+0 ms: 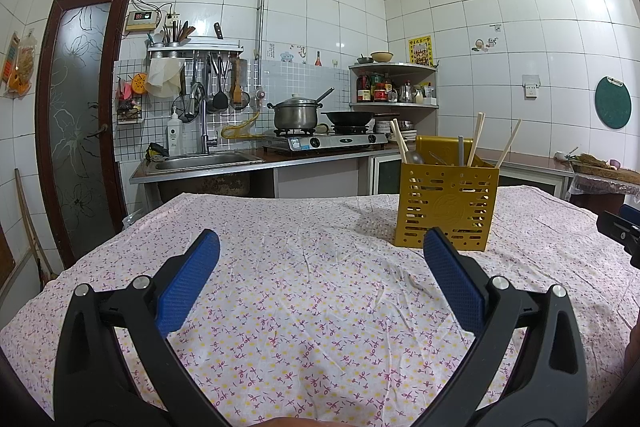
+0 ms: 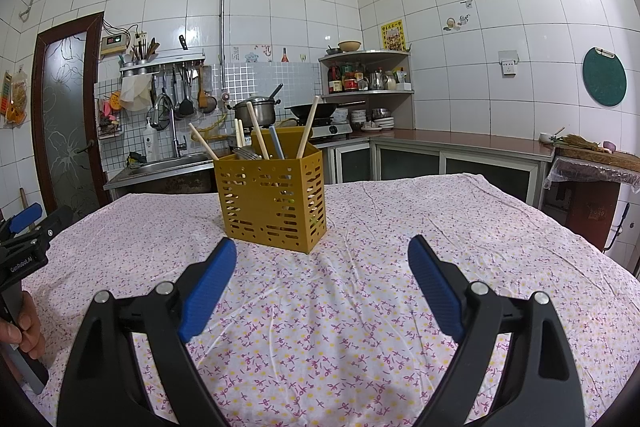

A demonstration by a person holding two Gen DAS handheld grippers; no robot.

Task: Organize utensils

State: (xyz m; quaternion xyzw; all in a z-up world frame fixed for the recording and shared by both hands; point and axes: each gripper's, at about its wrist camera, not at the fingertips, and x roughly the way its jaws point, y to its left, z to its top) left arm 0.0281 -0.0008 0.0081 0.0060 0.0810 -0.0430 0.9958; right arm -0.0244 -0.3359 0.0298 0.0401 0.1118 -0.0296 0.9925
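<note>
A yellow slotted utensil holder [image 1: 446, 205] [image 2: 272, 197] stands upright on the floral tablecloth [image 1: 304, 283] [image 2: 344, 311]. Wooden chopsticks [image 2: 308, 129] [image 1: 476, 139], a grey-handled utensil [image 2: 277, 143] and metal cutlery [image 1: 416, 157] stick out of its top. My left gripper [image 1: 322, 241] is open over the cloth, the holder beyond its right finger, nothing between its blue pads. My right gripper [image 2: 322, 247] is open too, just short of the holder, empty. In the right wrist view the left gripper [image 2: 24, 227] shows at the left edge, gripped by a hand [image 2: 24, 331].
Behind the table runs a kitchen counter with a sink [image 1: 204, 159], a gas stove [image 1: 328, 139] carrying a pot and a wok, and a corner shelf [image 2: 366, 75] of bottles. A door [image 1: 80, 115] stands at the left. The right-hand counter [image 2: 472, 141] holds a broom and small items.
</note>
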